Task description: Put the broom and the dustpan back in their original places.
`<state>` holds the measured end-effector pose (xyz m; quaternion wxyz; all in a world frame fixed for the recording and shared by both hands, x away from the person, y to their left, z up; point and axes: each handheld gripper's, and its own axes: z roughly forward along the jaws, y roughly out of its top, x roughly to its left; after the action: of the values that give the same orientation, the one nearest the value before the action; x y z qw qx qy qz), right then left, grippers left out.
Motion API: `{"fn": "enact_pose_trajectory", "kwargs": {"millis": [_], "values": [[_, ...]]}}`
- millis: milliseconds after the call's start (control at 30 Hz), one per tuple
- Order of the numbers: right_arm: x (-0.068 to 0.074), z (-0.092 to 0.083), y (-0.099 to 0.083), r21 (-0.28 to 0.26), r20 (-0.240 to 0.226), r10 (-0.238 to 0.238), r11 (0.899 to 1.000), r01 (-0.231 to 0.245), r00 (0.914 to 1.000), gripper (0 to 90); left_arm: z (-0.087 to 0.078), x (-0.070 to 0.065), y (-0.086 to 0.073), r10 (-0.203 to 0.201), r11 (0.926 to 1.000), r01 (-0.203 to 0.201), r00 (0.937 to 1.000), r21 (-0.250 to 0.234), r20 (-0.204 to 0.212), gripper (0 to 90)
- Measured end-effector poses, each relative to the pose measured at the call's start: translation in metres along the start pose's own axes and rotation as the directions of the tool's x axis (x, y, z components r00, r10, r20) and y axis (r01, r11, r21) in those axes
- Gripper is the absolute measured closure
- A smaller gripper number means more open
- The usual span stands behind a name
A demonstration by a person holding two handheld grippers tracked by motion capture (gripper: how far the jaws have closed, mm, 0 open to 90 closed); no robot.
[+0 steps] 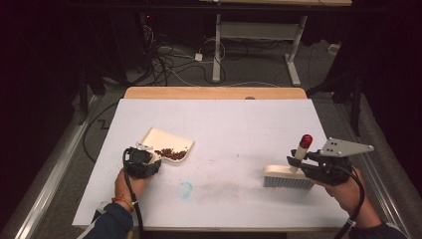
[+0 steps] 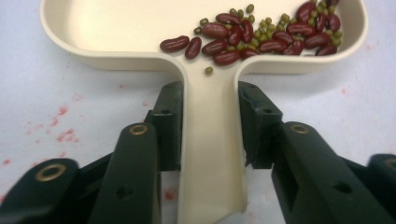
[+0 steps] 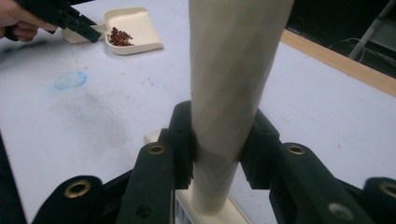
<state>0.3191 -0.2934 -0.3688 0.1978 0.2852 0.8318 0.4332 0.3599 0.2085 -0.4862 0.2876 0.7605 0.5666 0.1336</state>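
Big white desk [image 1: 224, 124] looks swept: I can't spot any loose beans on it, just a grey smudge and a blue ring. So it's nearly done, probably only dumping left. One brush [image 1: 288, 175] stands at the right, right gripper [image 3: 217, 140] fingers clamped on its handle. One dustpan [image 2: 116, 28] sits left, left gripper [image 2: 210, 123] fingers hugging its handle. Roughly twenty red beans [image 2: 261, 32], plus too many tiny green ones to count.

Dustpan [image 2: 116, 28]: smooth cream plastic with a soft sheen; the beans [image 2: 261, 32] in it are glossy dark red and small matt green. Brush [image 1: 288, 175]: matt cream plastic handle, red cap, pale bristles. Bench [image 1: 224, 124]: matt white sheet, smudged, over a bare wood edge.
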Motion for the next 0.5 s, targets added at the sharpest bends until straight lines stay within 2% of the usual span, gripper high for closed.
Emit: {"fn": "enact_pose_trajectory", "kwargs": {"millis": [67,133,167,267,300,367,433,500], "values": [[-0.004,0.007,0.004,0.001,-0.002,-0.004,1.0,0.004,1.0,69.2,0.0,-0.005,0.0,0.013,0.9999,-0.013,0.9999,0.003,0.004,50.8],[-0.009,0.017,0.009,0.007,0.008,-0.001,1.0,0.001,1.0,68.4,-0.001,-0.008,-0.002,0.006,1.0,-0.006,0.9994,0.002,0.035,50.3],[-0.011,0.022,0.011,0.005,0.025,0.004,1.0,-0.004,0.9997,67.5,-0.002,-0.008,-0.003,0.004,1.0,-0.004,0.9984,0.005,0.056,49.6],[-0.019,0.038,0.015,0.003,0.061,0.038,0.999,-0.038,0.9974,66.8,-0.005,-0.011,-0.007,0.012,0.9999,-0.013,0.9973,0.008,0.072,48.7],[-0.021,0.044,0.016,0.007,0.088,0.048,0.999,-0.048,0.995,66.5,-0.006,-0.012,-0.009,0.012,0.9999,-0.013,0.9972,0.007,0.074,48.6],[-0.028,0.056,0.017,0.01,0.105,0.08,0.997,-0.081,0.9913,66.5,-0.009,-0.015,-0.013,0.034,0.9993,-0.035,0.9968,0.012,0.073,47.0],[-0.034,0.066,0.019,0.03,0.144,0.12,0.992,-0.126,0.9823,66.5,-0.012,-0.019,-0.017,0.06,0.9981,-0.061,0.9944,0.007,0.087,47.8],[-0.043,0.076,0.019,0.041,0.15,0.165,0.984,-0.173,0.9747,66.1,-0.015,-0.022,-0.02,0.088,0.9961,-0.087,0.9928,-0.008,0.081,49.3]]}}
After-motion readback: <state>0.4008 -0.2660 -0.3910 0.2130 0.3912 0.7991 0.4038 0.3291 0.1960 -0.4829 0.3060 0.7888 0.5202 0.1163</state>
